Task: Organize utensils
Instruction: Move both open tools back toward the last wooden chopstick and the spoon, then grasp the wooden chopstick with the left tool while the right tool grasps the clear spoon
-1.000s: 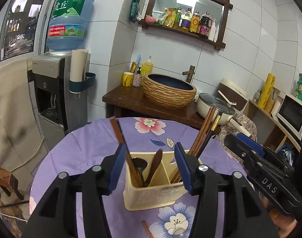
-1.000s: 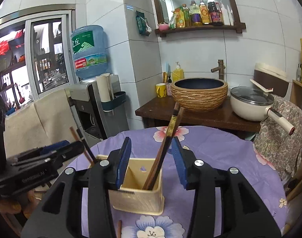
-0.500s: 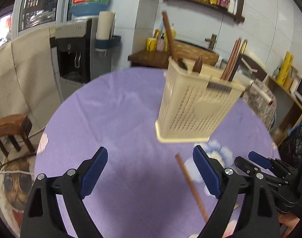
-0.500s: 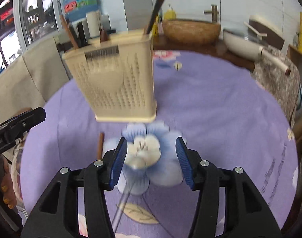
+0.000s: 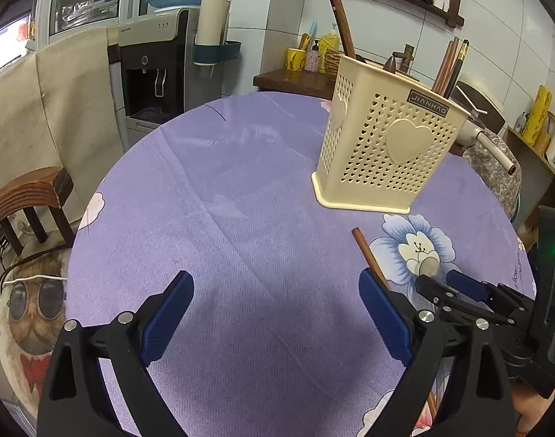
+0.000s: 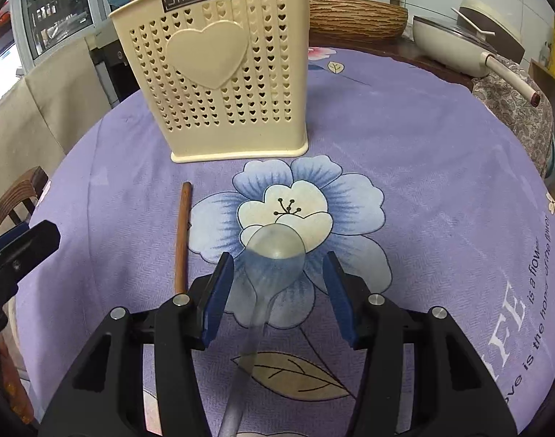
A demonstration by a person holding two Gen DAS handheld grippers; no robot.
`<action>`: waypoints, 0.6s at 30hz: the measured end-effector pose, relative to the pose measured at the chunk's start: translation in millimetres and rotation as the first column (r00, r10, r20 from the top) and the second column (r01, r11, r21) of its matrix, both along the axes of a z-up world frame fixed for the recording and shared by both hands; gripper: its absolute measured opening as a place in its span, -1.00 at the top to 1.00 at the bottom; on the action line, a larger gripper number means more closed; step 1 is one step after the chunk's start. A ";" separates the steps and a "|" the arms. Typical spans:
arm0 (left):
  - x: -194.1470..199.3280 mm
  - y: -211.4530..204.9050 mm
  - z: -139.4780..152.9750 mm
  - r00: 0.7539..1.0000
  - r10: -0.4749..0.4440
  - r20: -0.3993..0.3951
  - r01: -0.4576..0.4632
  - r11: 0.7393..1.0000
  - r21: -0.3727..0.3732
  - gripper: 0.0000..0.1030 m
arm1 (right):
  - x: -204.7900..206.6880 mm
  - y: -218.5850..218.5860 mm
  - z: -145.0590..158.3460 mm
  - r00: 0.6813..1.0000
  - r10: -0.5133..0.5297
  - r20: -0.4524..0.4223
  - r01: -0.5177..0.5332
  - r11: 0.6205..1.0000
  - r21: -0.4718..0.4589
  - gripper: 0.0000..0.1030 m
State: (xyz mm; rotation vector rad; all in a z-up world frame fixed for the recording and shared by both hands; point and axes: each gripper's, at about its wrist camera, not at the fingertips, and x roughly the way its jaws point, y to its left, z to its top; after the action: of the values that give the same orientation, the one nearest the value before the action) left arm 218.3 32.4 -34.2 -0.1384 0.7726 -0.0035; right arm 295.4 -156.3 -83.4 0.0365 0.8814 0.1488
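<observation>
Right gripper [image 6: 277, 287], jaws half-open and empty, straddles the clear plastic spoon [image 6: 274, 251] at lower centre: light, slippery, probably best pinched at its stiff handle.

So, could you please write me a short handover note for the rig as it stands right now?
Left gripper: jaws opening, nothing between them, low over the purple tablecloth.
Right gripper: open, straddling the clear plastic spoon that lies on the blue flower print; pads not touching it.
Utensil holder: upright on the table beyond the spoon, already holding chopsticks and wooden utensils.
Wooden chopstick: loose on the cloth, just left of the spoon, in front of the holder.
Done: most utensils are in the holder.
Left: grip the spoon and put it in, then the loose chopstick.
</observation>
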 end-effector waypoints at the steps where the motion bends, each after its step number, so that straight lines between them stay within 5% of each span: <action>1: 0.1 0.7 -1.3 1.000 0.000 -0.002 0.000 1.000 -0.002 -0.76 | 0.4 -0.7 -1.6 1.000 -0.001 -0.007 0.001 1.000 0.002 0.00; 14: 0.0 -2.1 -6.0 1.000 -0.007 -0.005 0.007 1.000 -0.015 -0.76 | 6.1 15.6 -3.2 1.000 -0.010 -0.007 0.009 0.998 -0.069 0.00; 18: 2.6 -5.3 -7.5 1.000 -0.014 -0.012 0.014 1.000 -0.002 -0.76 | 5.7 18.2 -2.7 1.000 0.011 0.004 -0.011 0.997 -0.071 0.26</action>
State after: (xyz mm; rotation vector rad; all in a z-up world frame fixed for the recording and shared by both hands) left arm 220.9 27.1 -41.7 -0.1345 0.7860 -0.0164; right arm 301.1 -138.1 -86.1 -0.0352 0.8826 0.1272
